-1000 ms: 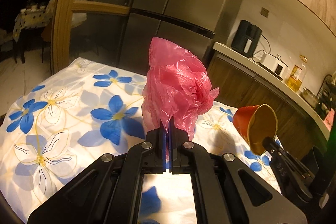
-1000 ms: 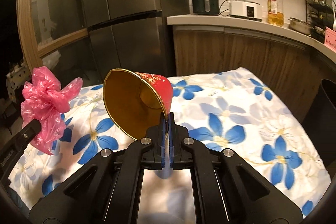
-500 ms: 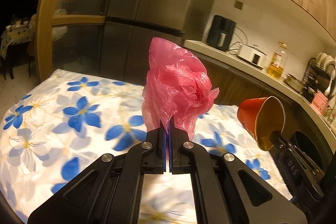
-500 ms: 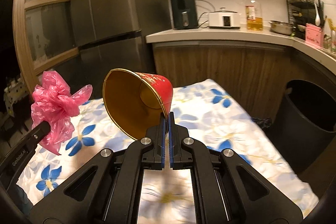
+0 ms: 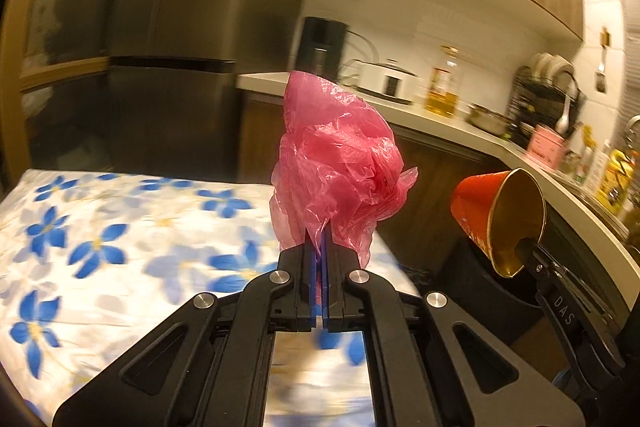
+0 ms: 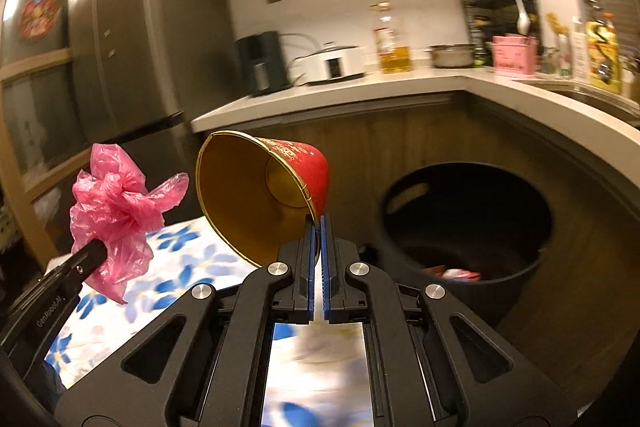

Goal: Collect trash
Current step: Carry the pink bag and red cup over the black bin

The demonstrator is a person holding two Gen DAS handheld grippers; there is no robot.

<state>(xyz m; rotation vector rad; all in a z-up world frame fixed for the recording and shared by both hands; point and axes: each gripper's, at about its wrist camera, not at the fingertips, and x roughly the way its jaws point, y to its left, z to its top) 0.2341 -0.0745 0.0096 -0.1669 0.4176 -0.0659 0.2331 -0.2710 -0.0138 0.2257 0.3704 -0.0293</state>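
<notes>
My left gripper (image 5: 319, 241) is shut on a crumpled pink plastic bag (image 5: 340, 163) and holds it up in the air over the table's right end. The bag also shows at the left of the right wrist view (image 6: 114, 211). My right gripper (image 6: 319, 227) is shut on the rim of a red paper cup (image 6: 264, 195) with a gold inside, tilted on its side. The cup shows at the right of the left wrist view (image 5: 500, 215). A black round trash bin (image 6: 464, 227) stands open on the floor ahead of the right gripper, with some wrappers inside.
A table with a white cloth with blue flowers (image 5: 100, 239) lies below and left. A wooden counter (image 6: 360, 95) curves around behind the bin, carrying an oil bottle, cooker and dish rack. A steel fridge (image 5: 180, 47) stands at the back left.
Both grippers have swung right with their loads, away from the table. The black bin has come into full view ahead of the right gripper.
</notes>
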